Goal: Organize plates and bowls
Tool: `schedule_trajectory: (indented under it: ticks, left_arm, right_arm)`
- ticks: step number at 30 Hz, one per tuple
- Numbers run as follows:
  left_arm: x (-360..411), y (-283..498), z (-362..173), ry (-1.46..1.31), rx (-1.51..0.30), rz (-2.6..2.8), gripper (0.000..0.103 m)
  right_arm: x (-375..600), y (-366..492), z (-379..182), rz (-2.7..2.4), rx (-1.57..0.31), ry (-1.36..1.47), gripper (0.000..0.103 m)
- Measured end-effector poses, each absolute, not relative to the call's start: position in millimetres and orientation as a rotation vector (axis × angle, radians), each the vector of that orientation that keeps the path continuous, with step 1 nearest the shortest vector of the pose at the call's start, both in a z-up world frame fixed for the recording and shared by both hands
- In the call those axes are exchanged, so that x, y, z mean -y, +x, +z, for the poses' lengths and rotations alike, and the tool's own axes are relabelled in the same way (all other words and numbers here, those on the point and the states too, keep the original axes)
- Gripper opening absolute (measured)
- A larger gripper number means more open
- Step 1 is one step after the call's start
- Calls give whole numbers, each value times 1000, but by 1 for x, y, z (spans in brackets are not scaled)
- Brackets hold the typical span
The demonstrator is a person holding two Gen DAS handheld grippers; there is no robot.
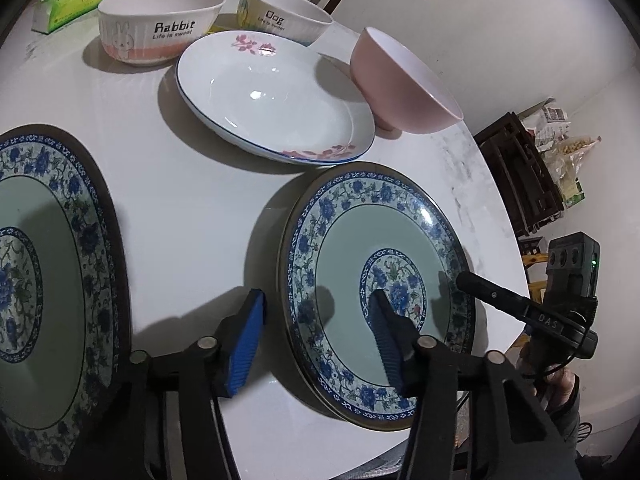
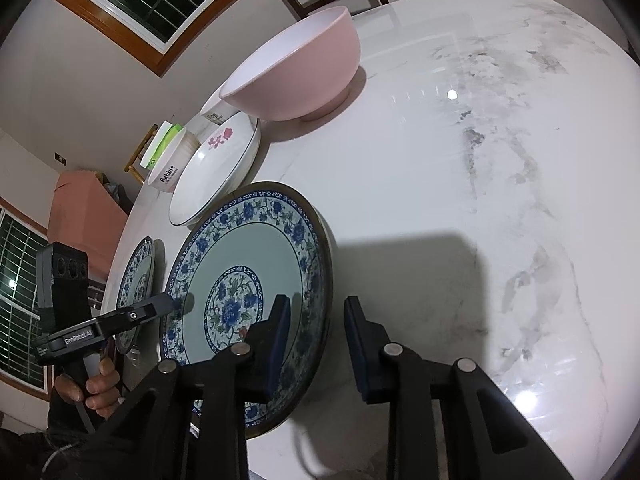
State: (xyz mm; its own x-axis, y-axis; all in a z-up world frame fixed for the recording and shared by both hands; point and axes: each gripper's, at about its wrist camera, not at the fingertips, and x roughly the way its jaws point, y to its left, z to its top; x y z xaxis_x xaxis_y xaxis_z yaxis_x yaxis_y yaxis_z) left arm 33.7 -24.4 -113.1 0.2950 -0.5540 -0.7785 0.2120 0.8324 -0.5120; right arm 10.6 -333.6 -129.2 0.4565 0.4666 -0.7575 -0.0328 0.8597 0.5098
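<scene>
Your left gripper (image 1: 316, 336) and right gripper (image 2: 316, 344), both spread, straddle opposite rims of a glossy round blue-floral plate (image 1: 348, 248) on the marble desk (image 2: 460, 200). A matching plate (image 1: 44, 272) lies left. Beyond: white dish (image 1: 272, 100), pink bowl (image 1: 404, 84), "Rabbit" bowl (image 1: 160, 24), "Dog" bowl (image 1: 284, 12).

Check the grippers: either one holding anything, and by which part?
Nothing held. The left gripper is open, straddling the near rim of the blue floral plate. The right gripper is open, straddling that plate's opposite rim.
</scene>
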Motion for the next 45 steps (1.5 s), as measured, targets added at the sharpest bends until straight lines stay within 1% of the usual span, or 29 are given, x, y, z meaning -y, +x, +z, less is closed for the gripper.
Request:
schedule_trajectory:
  ticks: [4,6,7,9,10,15,18,37,45]
  left_arm:
    - [24,35,-113,-338,-1166,-532,45]
    - [25,35,-114,-334,-1171,-540,39]
    - [26,35,-114,-330,-1175,-542,39]
    - [28,36,-113,-317,-1172,-540,38]
    - [28,36,-113,-309,-1173,-538,37]
    - [25,37,-113,-292,-1174,-502,18]
    - [23,36,-114,-281,-1170,-488,13]
    - [17,24,-104,-259,-1168,-455,14]
    - [4,24,-92,-269,-1131,-428,14]
  right_arm:
    - [332,12,-131,332,-1068,462,20]
    - [330,13,-131,328,-1067,455,19]
    - [330,13,-131,327,-1067,455,19]
    - [331,12,-131,316,-1067,452,14]
    - [331,12,-132,315,-1066,457,14]
    - [330,9,-131,295,-1060,453,14]
    - [330,7,-132,287,-1059,459,15]
    - [316,-1,-118,275,-1034,455,14]
    - [300,-2,-101,305,-1010,426,14]
